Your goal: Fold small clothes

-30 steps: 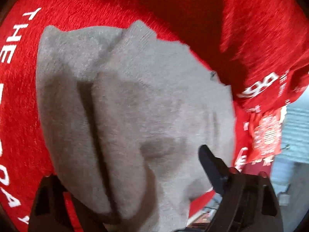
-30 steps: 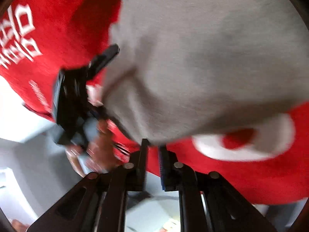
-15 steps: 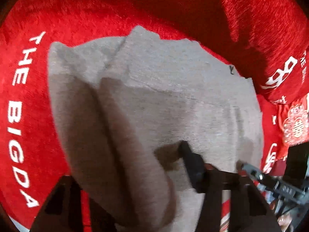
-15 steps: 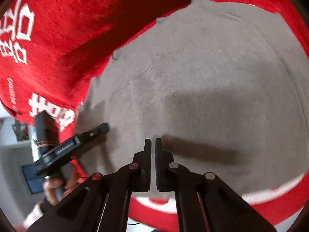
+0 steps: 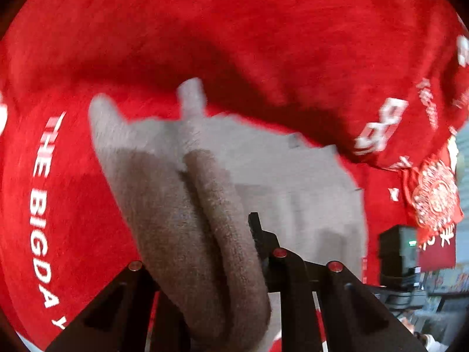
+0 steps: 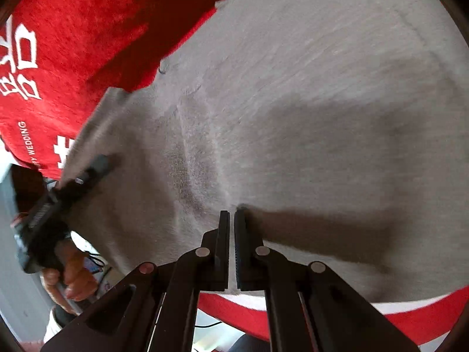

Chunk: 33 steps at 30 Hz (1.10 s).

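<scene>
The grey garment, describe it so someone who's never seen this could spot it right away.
A red cloth with white lettering covers the whole surface. On it lies the grey garment, soft and plain, with one bunched edge between the closing jaws of the left gripper. It is the only grey, unprinted fabric there.

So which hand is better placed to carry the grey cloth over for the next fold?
Probably the left. Its tongs are closing around a bunched fold of the grey cloth. The right tongs are shut with no cloth visibly between them, their tips at the flat cloth lying on the red blanket.
</scene>
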Available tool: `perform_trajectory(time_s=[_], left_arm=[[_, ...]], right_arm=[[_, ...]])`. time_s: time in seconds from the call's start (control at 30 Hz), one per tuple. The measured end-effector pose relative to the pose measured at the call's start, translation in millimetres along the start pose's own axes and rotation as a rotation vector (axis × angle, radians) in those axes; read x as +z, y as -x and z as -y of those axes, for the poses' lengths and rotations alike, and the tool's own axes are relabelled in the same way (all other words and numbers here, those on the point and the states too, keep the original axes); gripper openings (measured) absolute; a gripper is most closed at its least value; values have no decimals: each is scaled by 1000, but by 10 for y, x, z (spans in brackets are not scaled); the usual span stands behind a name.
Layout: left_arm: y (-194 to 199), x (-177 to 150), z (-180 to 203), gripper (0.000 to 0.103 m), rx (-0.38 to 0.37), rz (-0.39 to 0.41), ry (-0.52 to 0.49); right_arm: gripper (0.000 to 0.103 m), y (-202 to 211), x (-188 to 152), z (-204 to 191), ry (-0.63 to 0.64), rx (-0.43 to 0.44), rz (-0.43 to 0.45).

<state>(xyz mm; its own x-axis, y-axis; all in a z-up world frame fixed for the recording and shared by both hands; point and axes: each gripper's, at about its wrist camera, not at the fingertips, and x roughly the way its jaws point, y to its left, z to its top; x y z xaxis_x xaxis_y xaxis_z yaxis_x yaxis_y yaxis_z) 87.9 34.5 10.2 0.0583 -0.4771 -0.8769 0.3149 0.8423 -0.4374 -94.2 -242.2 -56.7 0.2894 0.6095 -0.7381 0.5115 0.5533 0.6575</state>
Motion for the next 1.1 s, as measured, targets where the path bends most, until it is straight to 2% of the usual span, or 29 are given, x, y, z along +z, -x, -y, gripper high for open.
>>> perform_trajectory(time_s=[0.13, 0.23, 0.37, 0.43, 0.5, 0.57, 0.6, 0.63, 0.67, 0.73, 0.77, 0.9, 0.97, 1.07, 1.1], left_arm=[[45, 110, 752, 19, -28, 31, -136], [-59, 136, 1289, 19, -46, 23, -221], [-579, 46, 2135, 19, 15, -39, -388], [-923, -45, 2395, 19, 62, -84, -445], [-1157, -129, 2518, 19, 119, -118, -482], [-1368, -238, 2639, 19, 207, -148, -533], [-1400, -289, 2670, 21, 235, -149, -553], [-1420, -346, 2736, 27, 262, -141, -583], [-1408, -378, 2770, 30, 260, -137, -598], [-1374, -423, 2840, 48, 241, -134, -625], [-1315, -453, 2899, 51, 216, -126, -645], [-1034, -490, 3057, 53, 144, -76, -690], [-861, -437, 3007, 53, 128, -49, -667], [-694, -322, 2723, 53, 131, -44, -568], [-640, -263, 2565, 53, 141, -42, -517]], right_arm=[[4, 385, 7, 221, -20, 47, 45], [4, 690, 9, 467, -57, 86, 90], [4, 942, -24, 891, -133, 120, 112], [4, 980, -37, 1101, -174, 118, 107], [5, 1014, -73, 1304, -220, 139, 100], [5, 1014, -108, 1410, -243, 155, 101], [5, 1025, -125, 1465, -251, 164, 101], [5, 1023, -141, 1516, -259, 175, 100], [5, 1025, -154, 1561, -268, 190, 102], [5, 1007, -165, 1567, -281, 220, 113], [5, 1060, -152, 1603, -286, 237, 124], [5, 1264, -117, 1785, -316, 317, 171], [5, 1322, -73, 1885, -356, 382, 204], [7, 1350, -1, 2085, -462, 575, 233], [24, 1318, -8, 2095, -491, 628, 235]])
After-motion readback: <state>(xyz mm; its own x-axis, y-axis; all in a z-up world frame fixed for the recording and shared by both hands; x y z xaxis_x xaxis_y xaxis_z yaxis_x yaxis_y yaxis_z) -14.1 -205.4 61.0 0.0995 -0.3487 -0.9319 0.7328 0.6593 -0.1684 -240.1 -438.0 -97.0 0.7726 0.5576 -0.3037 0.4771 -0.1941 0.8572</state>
